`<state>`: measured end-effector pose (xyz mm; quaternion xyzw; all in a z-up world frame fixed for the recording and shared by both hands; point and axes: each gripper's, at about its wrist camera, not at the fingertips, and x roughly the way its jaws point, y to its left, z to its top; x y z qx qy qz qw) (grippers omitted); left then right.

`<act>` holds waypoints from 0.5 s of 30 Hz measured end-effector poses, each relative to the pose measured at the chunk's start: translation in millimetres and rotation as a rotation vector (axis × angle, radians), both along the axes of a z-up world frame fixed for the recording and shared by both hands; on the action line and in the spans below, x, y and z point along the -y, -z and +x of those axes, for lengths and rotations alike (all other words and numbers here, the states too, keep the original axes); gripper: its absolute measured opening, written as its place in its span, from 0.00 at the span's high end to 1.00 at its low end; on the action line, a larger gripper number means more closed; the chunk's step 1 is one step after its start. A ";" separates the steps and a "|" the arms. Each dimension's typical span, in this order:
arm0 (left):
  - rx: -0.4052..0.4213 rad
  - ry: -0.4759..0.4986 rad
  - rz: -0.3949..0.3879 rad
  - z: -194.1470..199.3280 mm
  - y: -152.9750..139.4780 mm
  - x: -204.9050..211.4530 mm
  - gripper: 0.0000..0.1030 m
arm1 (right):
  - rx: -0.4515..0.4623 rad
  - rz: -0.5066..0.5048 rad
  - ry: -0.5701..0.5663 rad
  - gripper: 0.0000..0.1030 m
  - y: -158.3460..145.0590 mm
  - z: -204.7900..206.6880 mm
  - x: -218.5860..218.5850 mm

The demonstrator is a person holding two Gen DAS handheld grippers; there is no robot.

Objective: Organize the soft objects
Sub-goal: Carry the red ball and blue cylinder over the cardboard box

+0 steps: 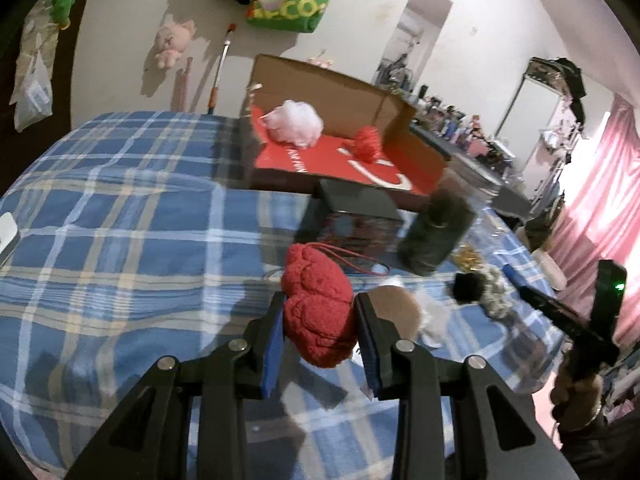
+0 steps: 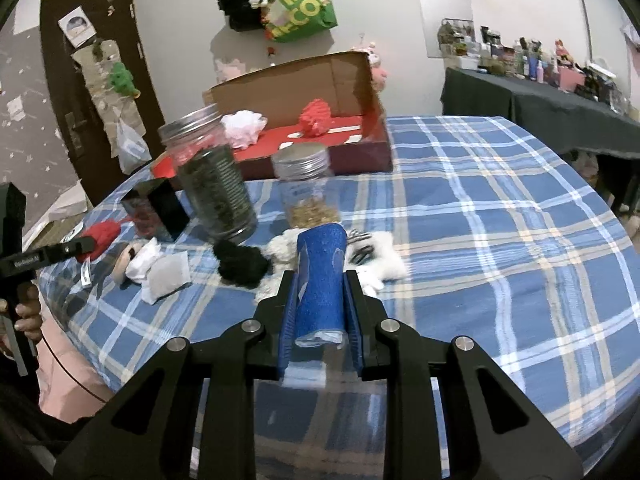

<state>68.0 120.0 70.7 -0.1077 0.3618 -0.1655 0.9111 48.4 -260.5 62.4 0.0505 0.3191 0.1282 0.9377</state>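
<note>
A bed (image 2: 500,216) under a blue plaid blanket fills both views. At its far edge lies an open cardboard box (image 1: 340,148) with a red floor, holding a white pouf (image 1: 294,122) and a red pouf (image 1: 366,142). Nearer stand two jars (one dark, one clear). The left claw (image 1: 318,322) is clamped on a red knitted toy (image 1: 320,312); the right claw (image 2: 322,300) is clamped on a blue glittery roll (image 2: 322,276).

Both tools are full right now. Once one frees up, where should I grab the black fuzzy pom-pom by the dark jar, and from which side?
Pinch the black pom-pom across its middle, probably from above: it's a low, round tuft lying flat, with the jar close behind.
</note>
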 end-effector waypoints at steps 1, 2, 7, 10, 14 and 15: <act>-0.004 -0.006 0.010 3.3 0.8 -2.0 0.66 | -0.005 0.005 0.007 0.79 -1.5 1.7 3.2; -0.006 -0.010 0.016 5.2 1.7 -3.1 0.66 | -0.008 0.003 0.014 0.79 -2.5 3.1 5.1; -0.016 -0.022 0.062 21.9 3.5 -10.9 0.66 | -0.017 -0.015 0.042 0.79 -5.8 12.2 15.0; -0.009 -0.009 0.083 32.7 3.5 -13.8 0.66 | -0.027 -0.026 0.037 0.79 -5.9 21.1 19.2; 0.024 0.047 0.107 46.8 0.7 -14.8 0.66 | -0.051 -0.025 0.010 0.79 -6.2 36.2 24.4; 0.029 0.057 0.113 49.6 -0.5 -14.1 0.66 | -0.059 -0.022 -0.001 0.79 -6.7 41.8 26.7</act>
